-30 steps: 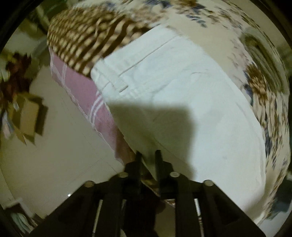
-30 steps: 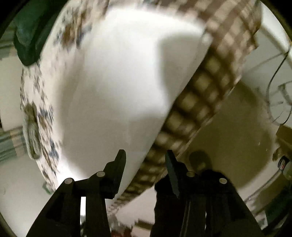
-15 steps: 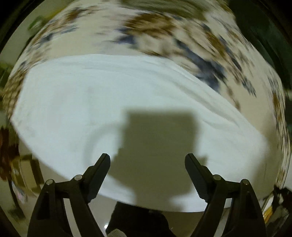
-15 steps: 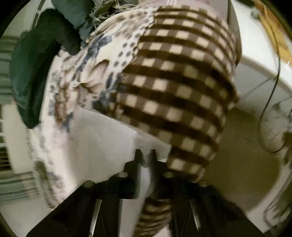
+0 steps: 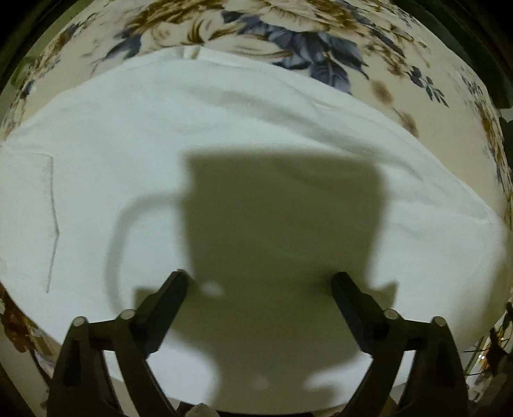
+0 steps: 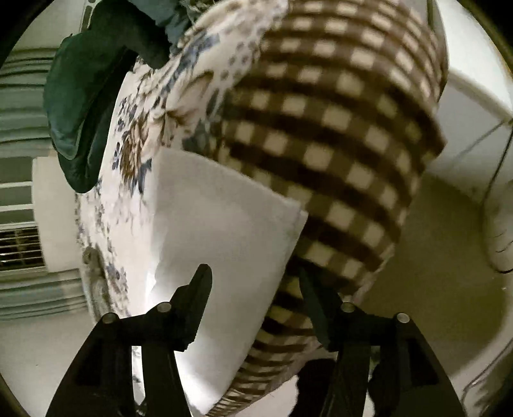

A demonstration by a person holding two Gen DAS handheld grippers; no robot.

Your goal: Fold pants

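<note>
Directly ahead of the left gripper (image 5: pixel 259 282), the white pants (image 5: pixel 224 134) are seen spread flat across a floral bedsheet (image 5: pixel 320 29), filling nearly the whole left wrist view. Its two fingers are held wide apart with nothing between them, and both tips are seen over the near part of the cloth; whether they touch it cannot be told. A stitched seam line is seen on the cloth at far left, and the gripper's broad shadow is cast across the middle of the fabric. In the right wrist view, the pants (image 6: pixel 221 243) are seen as a white slab with a squared corner, lying on the floral bedsheet (image 6: pixel 138 144) at left and butting against a brown checked blanket (image 6: pixel 336 128) at right. The right gripper (image 6: pixel 253 279) is likewise spread open and empty; its left finger is seen over the white cloth, while its right finger is seen over the checked blanket, just past the pants' edge. A dark green cloth (image 6: pixel 83 96) is seen bunched at upper left.
</note>
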